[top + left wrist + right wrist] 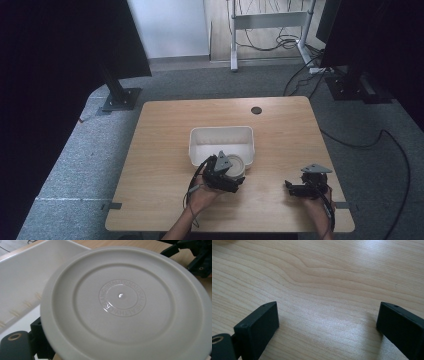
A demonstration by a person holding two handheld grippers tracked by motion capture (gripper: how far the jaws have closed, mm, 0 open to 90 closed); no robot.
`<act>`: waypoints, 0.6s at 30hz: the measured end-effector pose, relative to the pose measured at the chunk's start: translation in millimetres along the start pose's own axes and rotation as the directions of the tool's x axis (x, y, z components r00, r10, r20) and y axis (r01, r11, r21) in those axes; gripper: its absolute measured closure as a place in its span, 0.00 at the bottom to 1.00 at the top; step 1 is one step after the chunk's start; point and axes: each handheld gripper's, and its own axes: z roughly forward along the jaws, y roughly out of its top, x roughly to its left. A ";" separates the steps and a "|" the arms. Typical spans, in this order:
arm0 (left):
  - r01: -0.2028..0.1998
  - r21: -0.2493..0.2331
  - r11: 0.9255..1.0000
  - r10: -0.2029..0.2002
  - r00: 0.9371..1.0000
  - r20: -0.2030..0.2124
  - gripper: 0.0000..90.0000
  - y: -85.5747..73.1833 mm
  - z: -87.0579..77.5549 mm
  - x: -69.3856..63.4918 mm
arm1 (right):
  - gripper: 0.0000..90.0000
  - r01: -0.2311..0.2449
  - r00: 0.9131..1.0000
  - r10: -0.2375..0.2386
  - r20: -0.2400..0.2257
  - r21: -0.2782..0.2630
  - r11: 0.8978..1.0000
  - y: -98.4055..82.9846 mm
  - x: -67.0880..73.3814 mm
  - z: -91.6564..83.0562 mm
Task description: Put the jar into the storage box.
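we take the white tub as landmark, mid-table. the left gripper sits at the tub's near right corner, clamped on a pale round plate; in the left gripper view one black jaw peeks from under the plate's rim at lower left, the underside with its ring of raised lettering faces the camera, so the plate is tilted up on edge, not flat. we judge it is held by the rim this way to clear the tub wall, going in or coming out, we cannot tell which. the right gripper rests well to the right of the tub near the table's front edge, jaws wide apart over bare wood, holding nothing, parked out of the way, we judge. count: one plate, one tub, two grippers, one table with one dark grommet hole beyond the tub.
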 end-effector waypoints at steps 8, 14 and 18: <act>0.012 -0.004 1.000 -0.012 1.000 -0.021 0.11 2.7 3.4 10.5 | 0.04 -0.001 1.000 0.001 0.000 0.000 1.000 0.0 0.0 0.0; 0.022 -0.012 1.000 -0.023 0.999 -0.037 0.11 4.4 5.9 20.3 | 0.04 0.000 1.000 0.000 0.000 0.001 1.000 0.0 0.0 0.0; 0.030 -0.015 0.999 -0.030 0.998 -0.046 0.11 6.1 7.8 26.0 | 0.04 -0.001 1.000 0.001 0.000 0.000 1.000 0.0 0.1 0.0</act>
